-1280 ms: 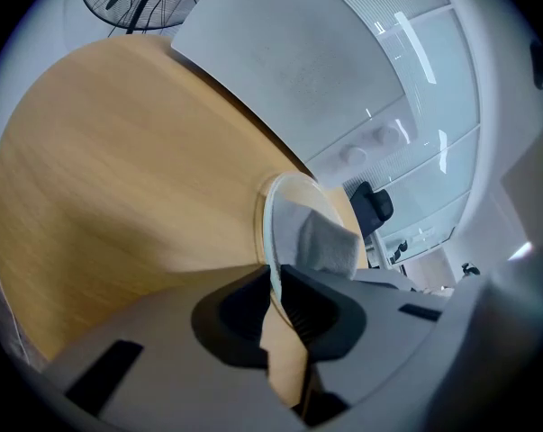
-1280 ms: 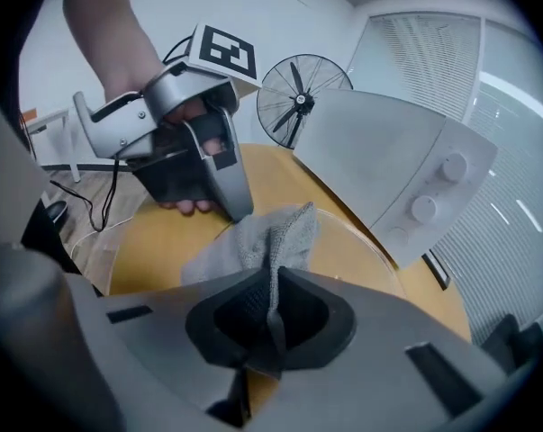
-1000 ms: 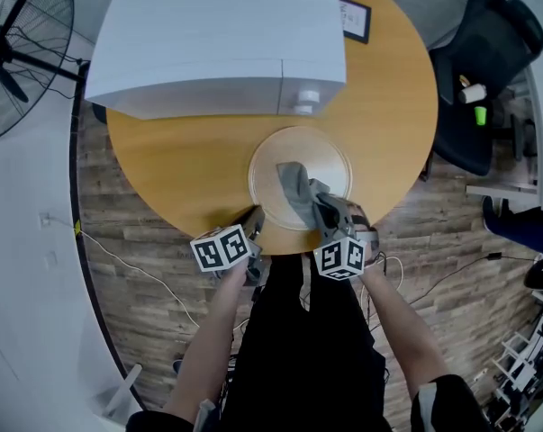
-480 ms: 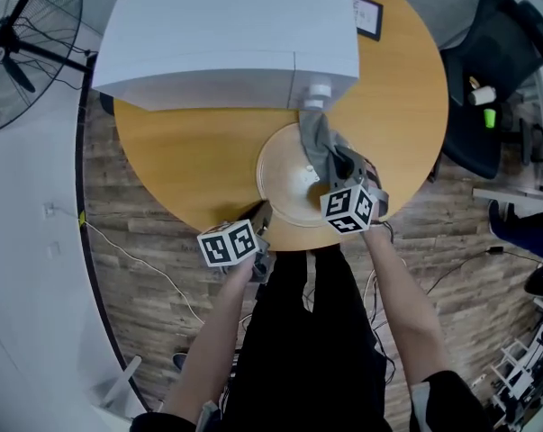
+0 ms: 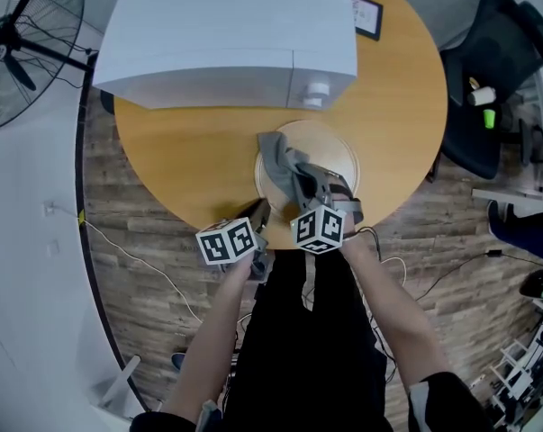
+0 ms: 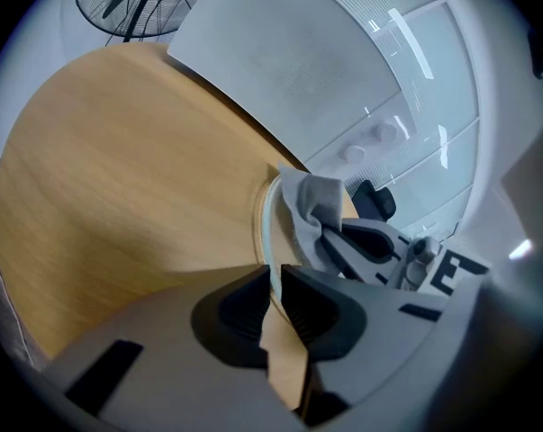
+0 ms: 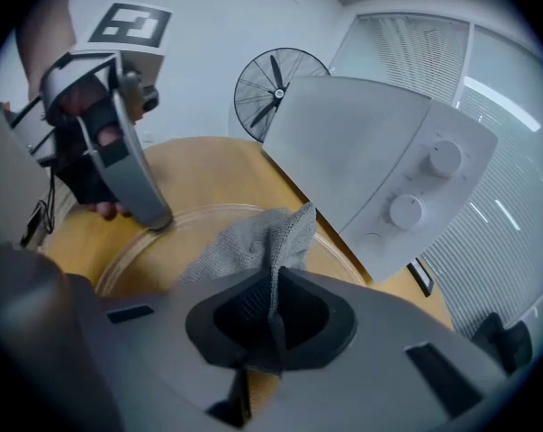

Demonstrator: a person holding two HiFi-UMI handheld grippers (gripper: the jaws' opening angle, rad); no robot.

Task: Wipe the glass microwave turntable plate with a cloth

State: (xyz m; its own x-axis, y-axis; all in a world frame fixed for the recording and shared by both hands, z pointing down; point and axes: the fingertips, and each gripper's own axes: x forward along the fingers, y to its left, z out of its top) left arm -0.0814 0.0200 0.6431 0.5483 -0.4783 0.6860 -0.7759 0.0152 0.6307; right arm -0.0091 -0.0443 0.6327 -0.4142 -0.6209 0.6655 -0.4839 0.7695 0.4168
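Your right gripper (image 5: 309, 187) has swung back from the far right of the glass turntable plate (image 5: 341, 154), where it sat close under the microwave's knobs (image 5: 315, 89) half a second ago, and now works over the plate's near left part, dragging the grey cloth (image 5: 281, 157) with it. Its jaws are closed on a fold of that cloth, which bunches up between the pads and spreads forward and left from them, one corner lying across the plate's left rim. Your left gripper (image 5: 260, 212) has kept its place at the plate's near left edge. Its jaws stand only a narrow gap apart, and the glass rim runs between the pads, so it is pinching the plate. The plate lies flat on the round wooden table (image 5: 181, 160), near the edge closest to you and just in front of the white microwave (image 5: 226, 34). The cloth is what lies on the plate, and the wood shows through the uncovered right side of the glass. Your two grippers are near each other, the left one at the rim and the right one over the glass. A small framed card (image 5: 368, 16) lies on the table beside the microwave. On the floor a black fan (image 5: 19, 43) stands to the left and a black office chair (image 5: 492, 70) to the right.
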